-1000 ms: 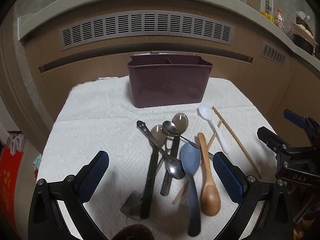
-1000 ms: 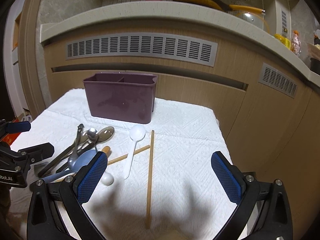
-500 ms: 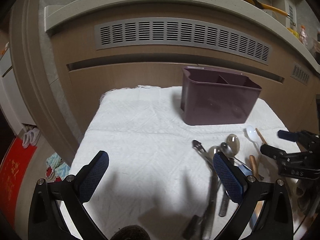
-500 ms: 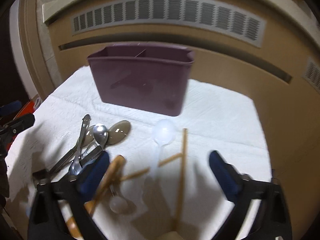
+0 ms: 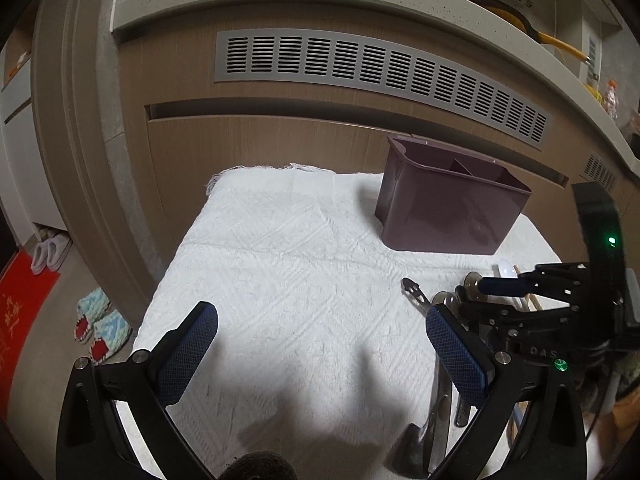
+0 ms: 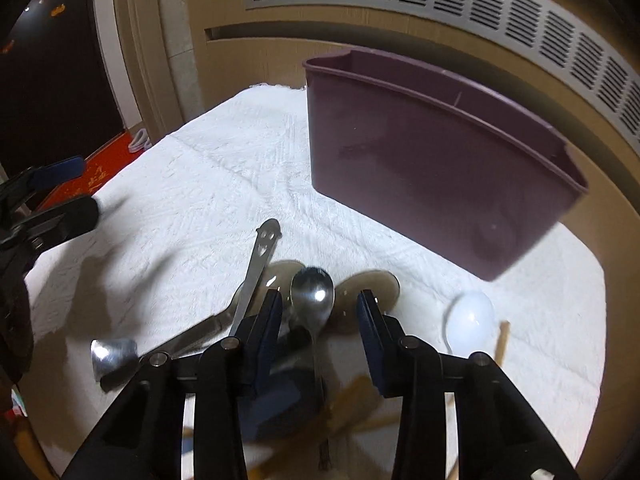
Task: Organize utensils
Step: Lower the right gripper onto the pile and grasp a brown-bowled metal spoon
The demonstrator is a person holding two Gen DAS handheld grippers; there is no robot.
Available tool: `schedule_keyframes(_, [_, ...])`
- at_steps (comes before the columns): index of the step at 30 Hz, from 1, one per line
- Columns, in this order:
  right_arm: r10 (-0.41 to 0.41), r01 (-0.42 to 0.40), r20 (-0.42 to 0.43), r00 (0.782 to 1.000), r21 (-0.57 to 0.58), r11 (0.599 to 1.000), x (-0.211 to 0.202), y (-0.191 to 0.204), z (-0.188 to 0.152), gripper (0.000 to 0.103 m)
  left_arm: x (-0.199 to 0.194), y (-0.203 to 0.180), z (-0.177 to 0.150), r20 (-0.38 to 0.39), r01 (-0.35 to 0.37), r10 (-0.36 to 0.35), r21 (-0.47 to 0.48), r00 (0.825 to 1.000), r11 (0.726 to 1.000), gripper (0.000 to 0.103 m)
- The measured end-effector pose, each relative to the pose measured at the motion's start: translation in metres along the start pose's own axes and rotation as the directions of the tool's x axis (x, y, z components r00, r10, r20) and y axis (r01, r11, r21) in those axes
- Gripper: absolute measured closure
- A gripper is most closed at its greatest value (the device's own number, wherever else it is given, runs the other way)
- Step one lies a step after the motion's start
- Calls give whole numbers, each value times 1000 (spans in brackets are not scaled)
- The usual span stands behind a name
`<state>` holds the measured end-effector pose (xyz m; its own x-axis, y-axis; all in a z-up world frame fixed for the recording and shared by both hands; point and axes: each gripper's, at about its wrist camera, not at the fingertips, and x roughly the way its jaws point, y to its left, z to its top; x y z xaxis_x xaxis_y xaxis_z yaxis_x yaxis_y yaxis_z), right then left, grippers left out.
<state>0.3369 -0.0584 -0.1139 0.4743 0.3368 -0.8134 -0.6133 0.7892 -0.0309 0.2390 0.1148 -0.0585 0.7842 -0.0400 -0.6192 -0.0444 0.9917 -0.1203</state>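
Note:
A dark purple divided caddy (image 5: 450,212) stands on the white towel (image 5: 280,272); it also shows in the right wrist view (image 6: 432,164). A pile of utensils lies in front of it. My right gripper (image 6: 318,314) is low over the pile, its jaws partly closed around a metal spoon (image 6: 314,292) without touching it. Two brown translucent spoons (image 6: 370,290), a metal peeler (image 6: 256,264) and a white spoon (image 6: 468,318) lie beside it. My left gripper (image 5: 320,344) is open and empty over bare towel, left of the pile.
Wooden cabinets with a grey vent (image 5: 376,68) rise behind the table. Slippers (image 5: 98,324) and a red mat (image 5: 18,320) lie on the floor at left. Chopsticks (image 6: 500,340) and a blurred wooden spoon lie at the pile's right.
My left gripper has swung left, off the pile. My right gripper has moved left and down onto the pile and narrowed its jaws around the metal spoon.

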Motion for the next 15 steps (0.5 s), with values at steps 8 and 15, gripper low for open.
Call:
schedule_keyframes(8, [7,-8,-42,999,-24,1000,21,3,8,71,2,4,-5,-15,11,-11,-11,1000,1000,0])
schedule_keyframes(15, [19,-20,-37,999,-11,1000,-2,-1,2,81,4,-10,-8,-45,41,-39,30,998,999,0])
